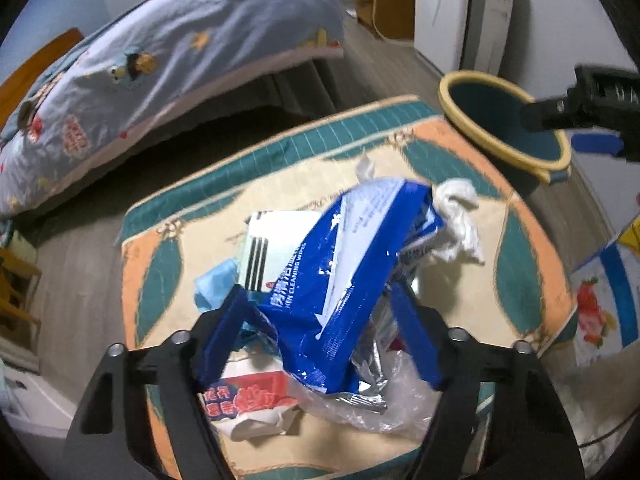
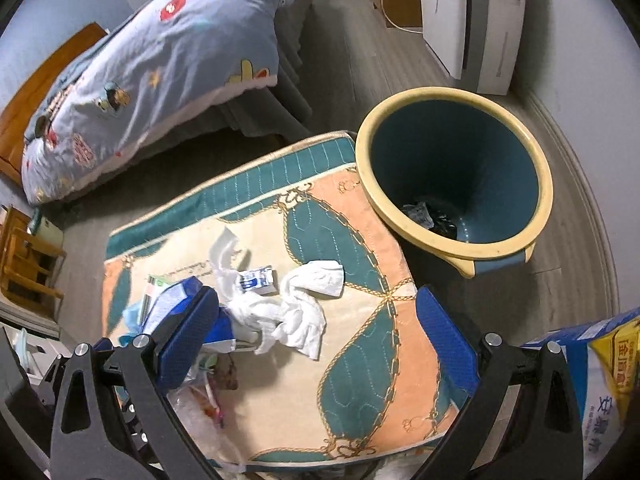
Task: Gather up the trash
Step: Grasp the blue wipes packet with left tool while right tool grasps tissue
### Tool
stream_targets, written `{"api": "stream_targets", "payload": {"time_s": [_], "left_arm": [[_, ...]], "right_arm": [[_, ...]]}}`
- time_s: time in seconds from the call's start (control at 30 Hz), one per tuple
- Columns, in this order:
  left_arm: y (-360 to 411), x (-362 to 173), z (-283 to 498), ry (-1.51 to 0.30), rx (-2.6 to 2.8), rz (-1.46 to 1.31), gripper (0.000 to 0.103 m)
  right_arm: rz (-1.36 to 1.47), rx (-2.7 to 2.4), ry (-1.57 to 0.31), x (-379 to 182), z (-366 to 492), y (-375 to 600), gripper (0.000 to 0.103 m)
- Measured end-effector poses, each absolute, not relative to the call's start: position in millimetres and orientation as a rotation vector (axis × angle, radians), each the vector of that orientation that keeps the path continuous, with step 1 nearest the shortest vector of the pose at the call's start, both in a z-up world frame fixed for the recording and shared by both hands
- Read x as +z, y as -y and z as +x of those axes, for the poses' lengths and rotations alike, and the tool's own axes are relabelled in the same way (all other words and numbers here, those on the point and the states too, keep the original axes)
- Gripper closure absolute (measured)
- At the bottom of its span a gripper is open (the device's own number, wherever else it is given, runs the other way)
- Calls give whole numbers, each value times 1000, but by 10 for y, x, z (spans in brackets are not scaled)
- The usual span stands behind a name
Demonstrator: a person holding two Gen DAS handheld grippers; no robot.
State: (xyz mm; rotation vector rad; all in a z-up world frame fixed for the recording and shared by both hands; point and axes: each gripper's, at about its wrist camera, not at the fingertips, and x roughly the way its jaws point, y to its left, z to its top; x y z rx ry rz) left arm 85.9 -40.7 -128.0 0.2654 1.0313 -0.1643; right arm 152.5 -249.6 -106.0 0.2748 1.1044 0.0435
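A crumpled blue wipes wrapper [image 1: 336, 280] stands on end in a heap of trash on the quilted table cover [image 1: 156, 280]. My left gripper [image 1: 320, 332] is open, its blue fingers [image 1: 224, 328] straddling the wrapper close to its sides. A red-printed packet [image 1: 252, 396] and a clear plastic bag [image 1: 392, 400] lie under it. My right gripper [image 2: 316, 336] is wide open above a twisted white tissue [image 2: 296, 316], beside a small blue-and-white carton [image 2: 258, 280]. The teal bin [image 2: 452, 94] with a yellow rim stands off the table's far right corner, with dark scraps at its bottom.
A bed with a blue cartoon quilt [image 1: 160, 60] runs along the far left. A white appliance [image 2: 472, 20] stands against the back wall. A wooden chair [image 2: 28, 264] is on the left, and printed bags [image 2: 600, 364] are at the right edge.
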Motion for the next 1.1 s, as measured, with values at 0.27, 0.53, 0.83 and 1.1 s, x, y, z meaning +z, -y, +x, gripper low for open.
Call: {"api": "stream_targets", "payload": {"time_s": [0.27, 0.53, 0.83, 1.1], "left_arm": [[418, -1353, 935, -1061, -181, 281, 82], [344, -961, 975, -942, -139, 208, 85], [317, -915, 1062, -932, -141, 164, 85], [297, -906, 1111, -931, -158, 158, 85]], "right_arm": [[239, 55, -1149, -1299, 1699, 2422, 6], [214, 72, -1228, -1628, 1869, 2354, 7], [262, 101, -1325, -2038, 1972, 2210, 54], [209, 111, -1333, -2143, 2003, 2085, 90]]}}
